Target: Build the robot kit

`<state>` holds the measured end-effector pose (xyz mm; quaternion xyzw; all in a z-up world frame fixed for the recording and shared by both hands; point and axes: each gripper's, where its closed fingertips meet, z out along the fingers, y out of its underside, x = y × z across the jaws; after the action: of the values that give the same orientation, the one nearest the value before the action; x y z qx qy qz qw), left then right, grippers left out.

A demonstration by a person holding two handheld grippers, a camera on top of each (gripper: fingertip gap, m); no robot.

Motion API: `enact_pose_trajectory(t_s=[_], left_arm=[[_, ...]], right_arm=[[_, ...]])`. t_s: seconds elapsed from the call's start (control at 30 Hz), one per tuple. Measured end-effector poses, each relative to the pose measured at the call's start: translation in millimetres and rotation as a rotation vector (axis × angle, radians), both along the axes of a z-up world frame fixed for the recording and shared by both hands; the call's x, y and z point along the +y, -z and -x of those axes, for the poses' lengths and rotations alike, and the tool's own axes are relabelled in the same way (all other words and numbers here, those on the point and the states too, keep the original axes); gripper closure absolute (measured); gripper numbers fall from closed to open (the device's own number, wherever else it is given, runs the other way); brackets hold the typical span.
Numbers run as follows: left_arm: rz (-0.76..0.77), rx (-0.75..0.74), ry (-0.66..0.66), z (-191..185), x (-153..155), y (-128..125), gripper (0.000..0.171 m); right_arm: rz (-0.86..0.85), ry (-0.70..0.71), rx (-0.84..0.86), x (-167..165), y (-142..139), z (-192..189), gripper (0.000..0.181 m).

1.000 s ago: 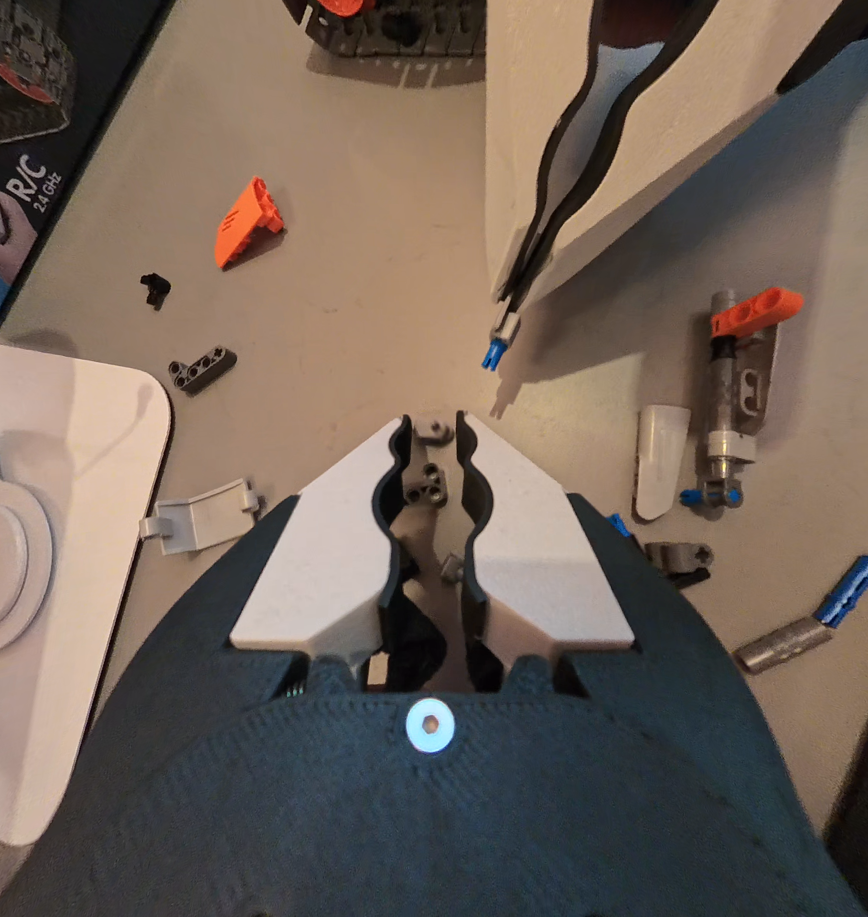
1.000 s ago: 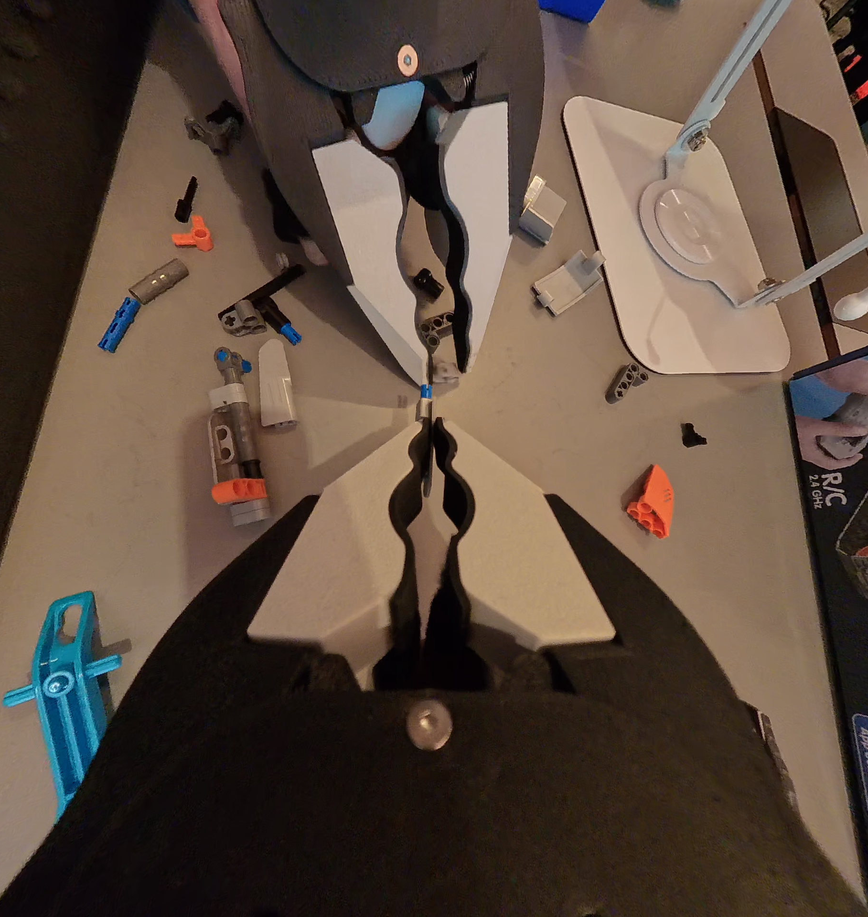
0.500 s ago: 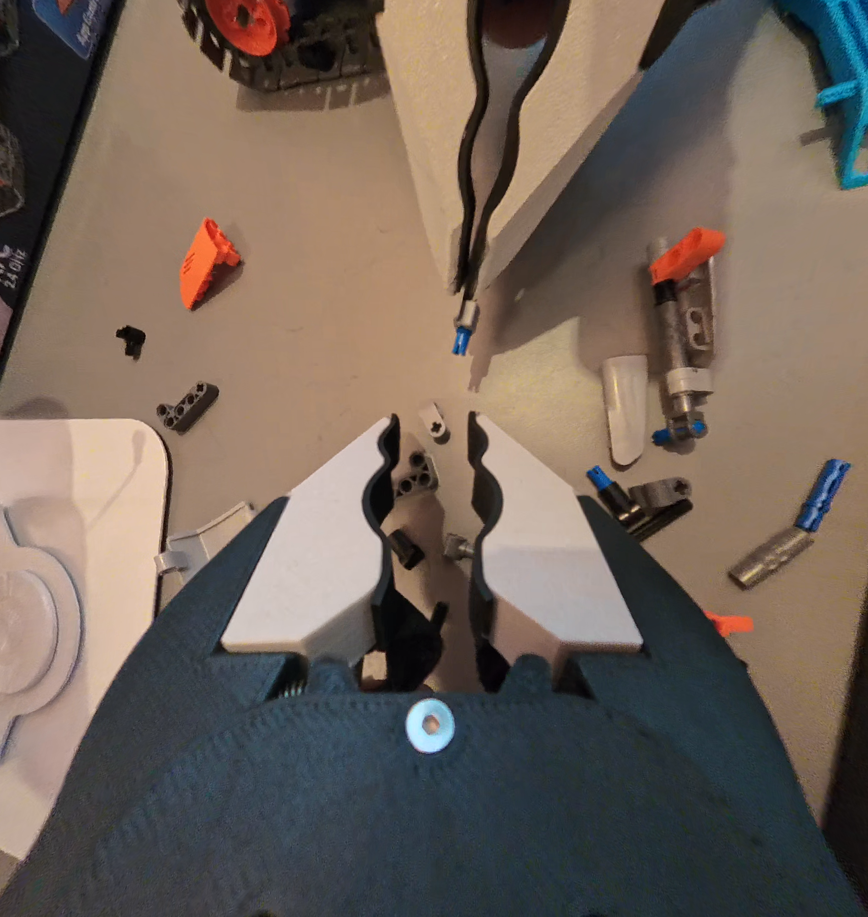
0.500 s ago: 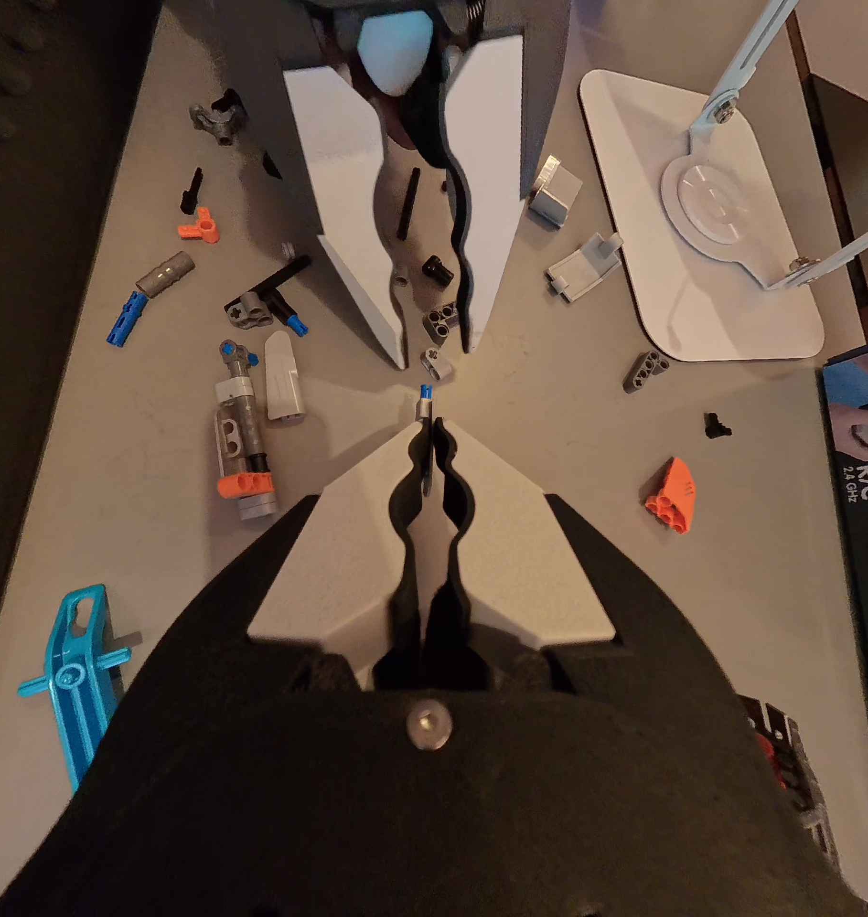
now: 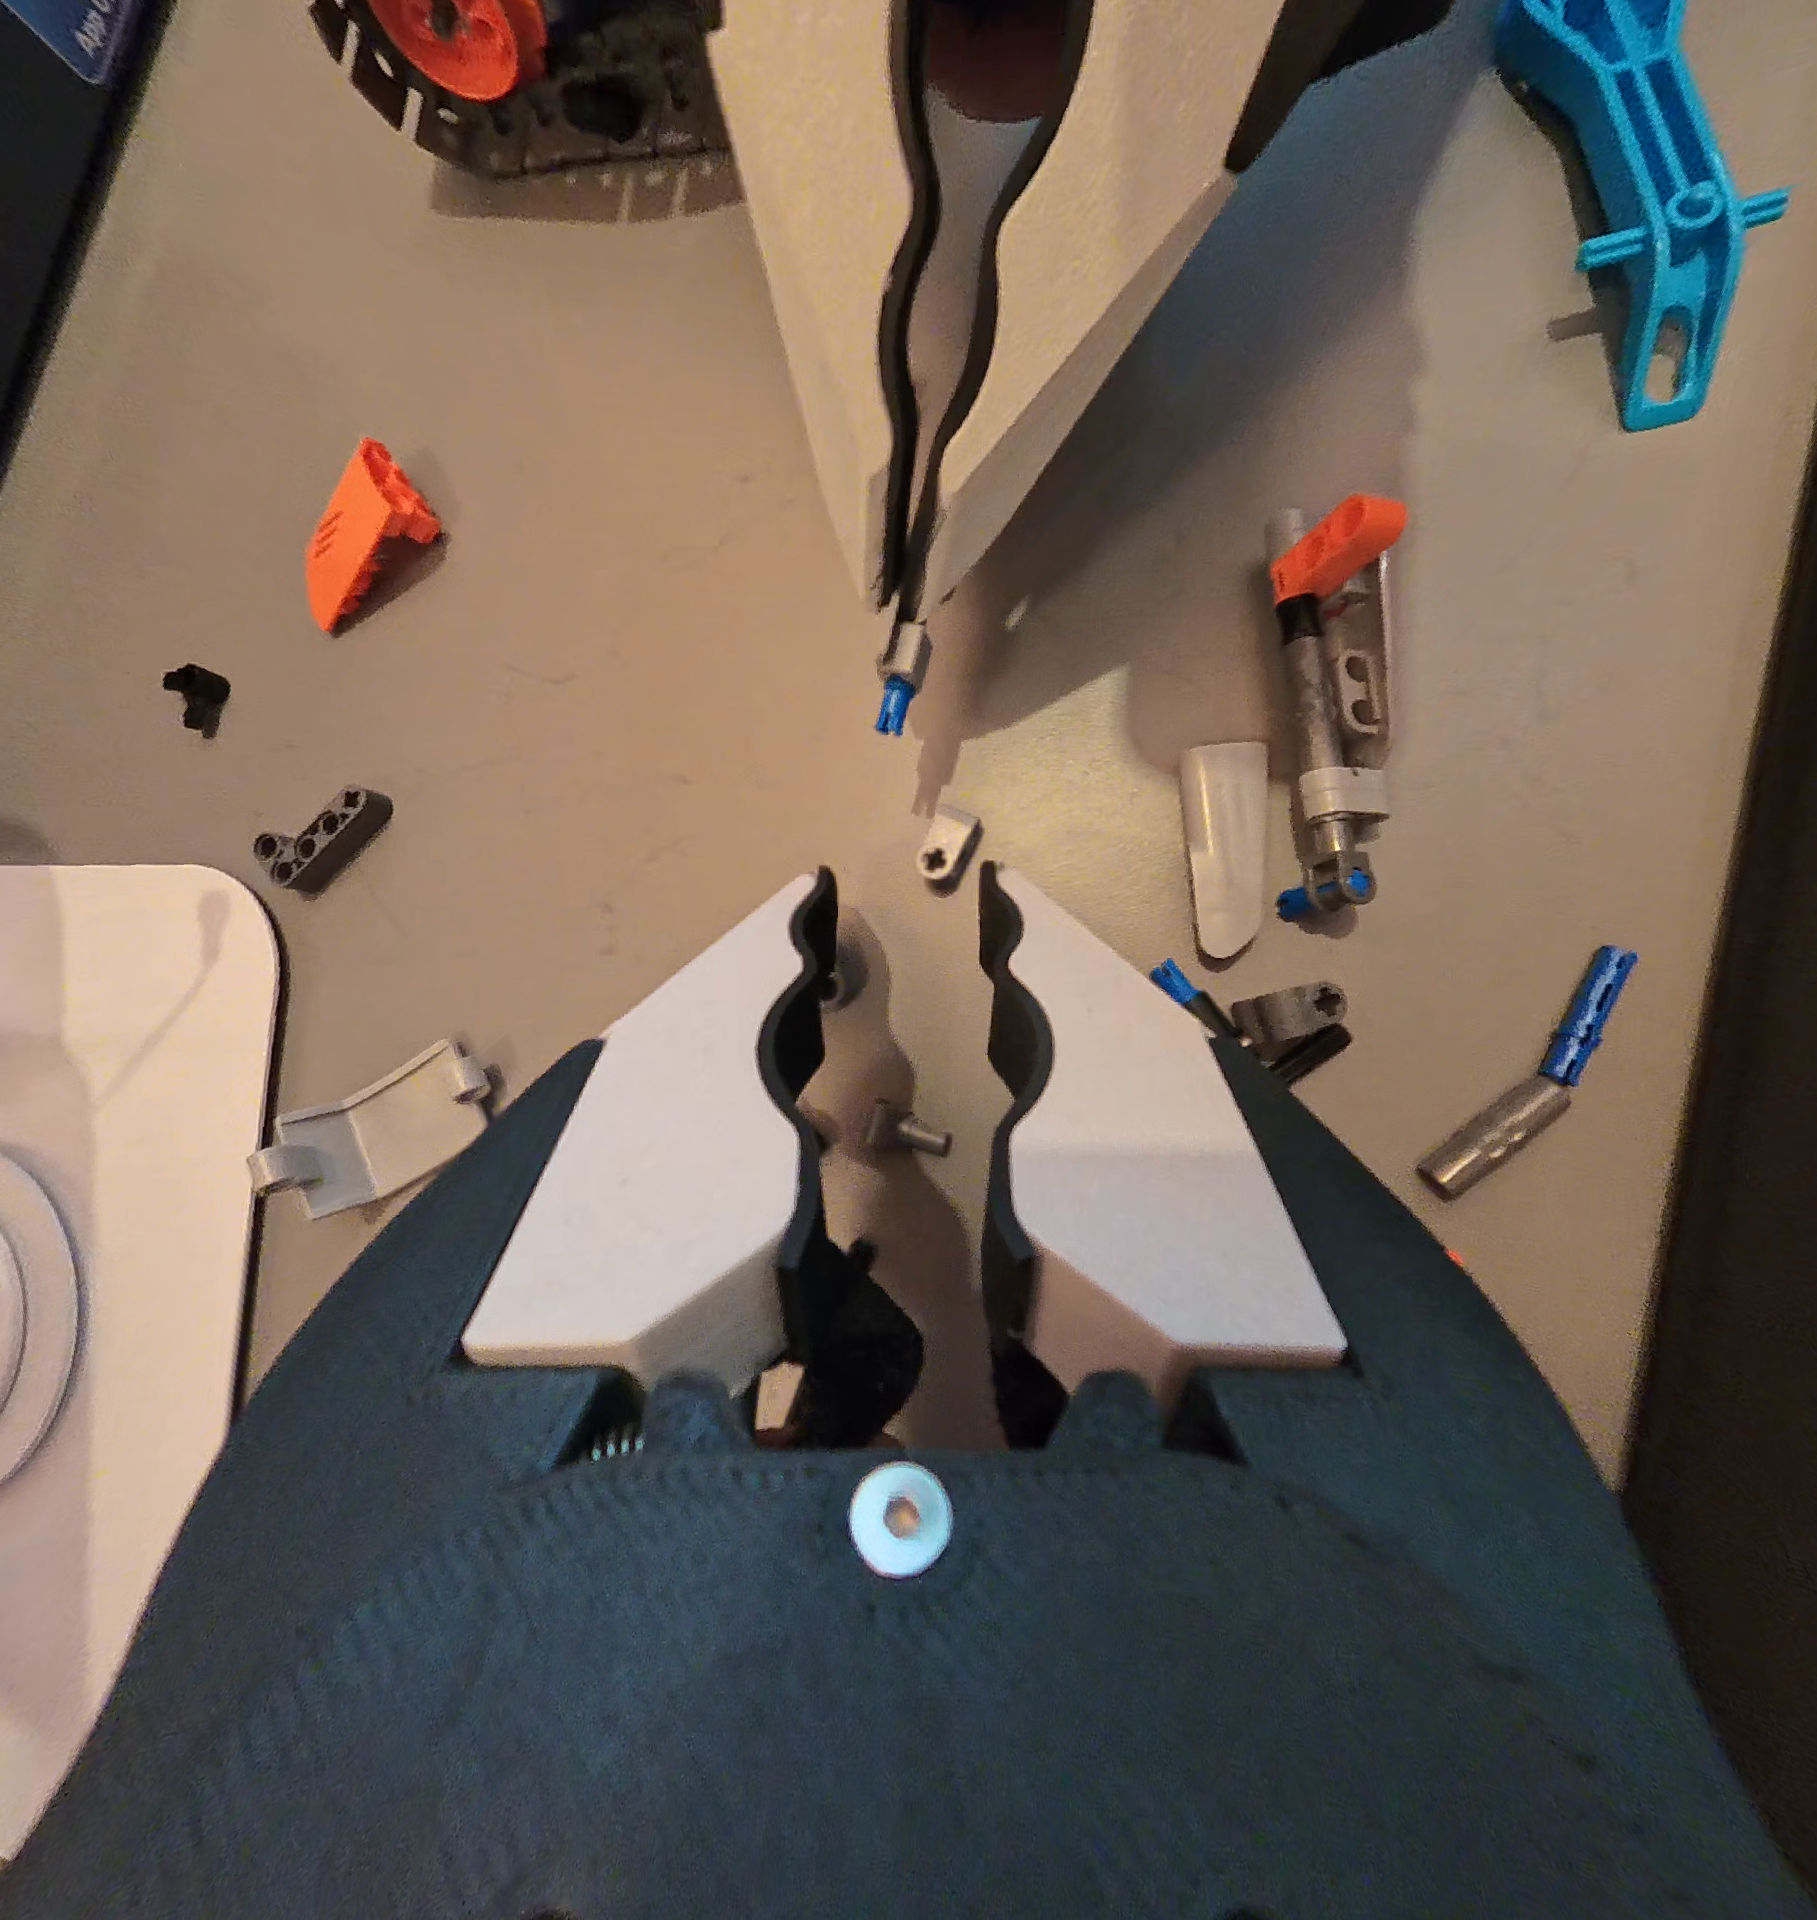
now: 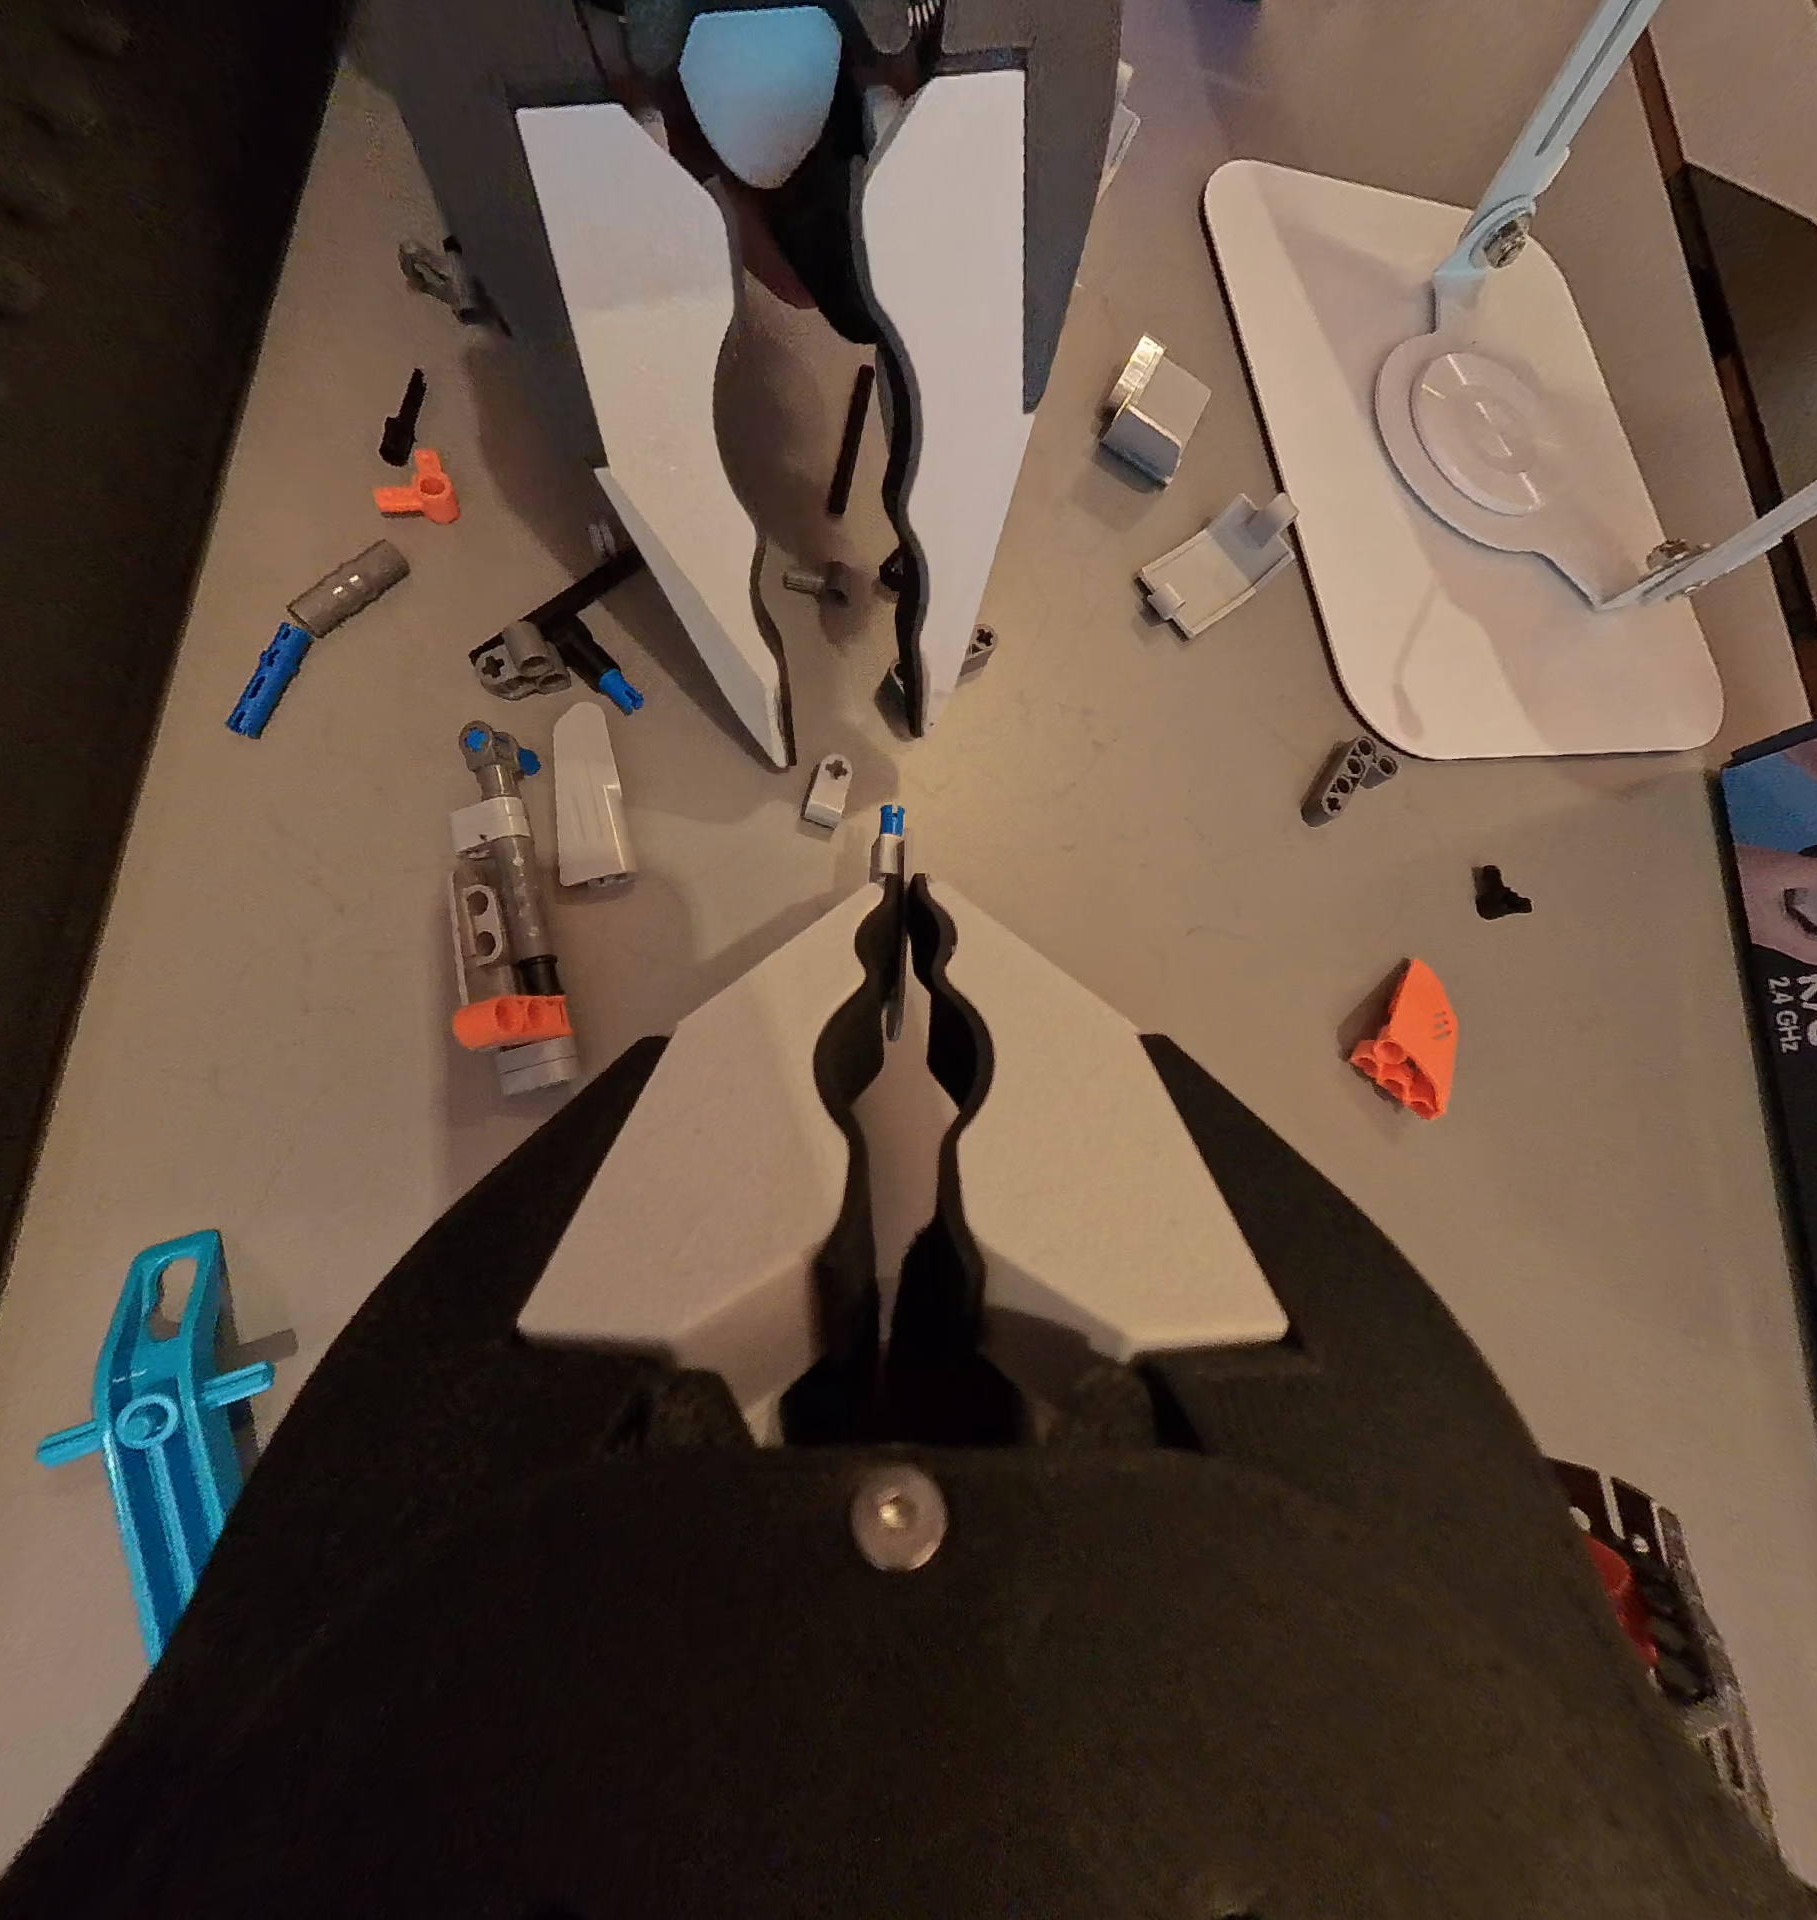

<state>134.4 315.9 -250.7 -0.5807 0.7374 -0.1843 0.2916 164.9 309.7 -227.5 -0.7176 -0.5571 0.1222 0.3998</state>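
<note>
Blue-tipped grey pin [image 6: 889, 837] sticks forward from the right gripper's [image 6: 902, 883] pinched tips, clear of the table — left gripper [image 5: 904, 883] hangs open beside a small grey connector [image 5: 948, 850].

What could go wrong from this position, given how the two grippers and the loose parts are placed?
The right gripper pinches the grey-and-blue pin only at its fingertips, so it could twist or slip out. The left gripper is open, with a small grey connector just ahead and a grey peg between its fingers; closing might catch the wrong piece. The two grippers' tips face each other closely and might collide.
</note>
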Motion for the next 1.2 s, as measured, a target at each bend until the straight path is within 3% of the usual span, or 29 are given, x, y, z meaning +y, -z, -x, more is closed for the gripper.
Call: enact_pose_trajectory(t_s=[0.13,0.37,0.63,0.8,1.03,1.2], left_arm=[[0.011,0.017,-0.001,1,2,3,0.148],[0.128,0.056,0.084,3,-30,8,0.150],[0.030,-0.008,0.106,3,-12,-6,0.140],[-0.010,0.022,0.142,-2,-10,4,0.139],[-0.004,-0.004,0.160,-9,-16,7,0.156],[-0.008,-0.011,0.153,-10,-16,7,0.157]], right_arm=[[-0.006,0.002,0.002,1,-2,0,0.181],[0.002,0.000,-0.001,-1,-1,-1,0.181],[0.057,0.024,-0.019,-3,4,-5,0.181],[0.123,0.014,-0.005,-8,9,-1,0.181],[0.140,0.007,-0.047,-11,20,3,0.181],[0.143,0.009,-0.049,-11,23,5,0.181]])
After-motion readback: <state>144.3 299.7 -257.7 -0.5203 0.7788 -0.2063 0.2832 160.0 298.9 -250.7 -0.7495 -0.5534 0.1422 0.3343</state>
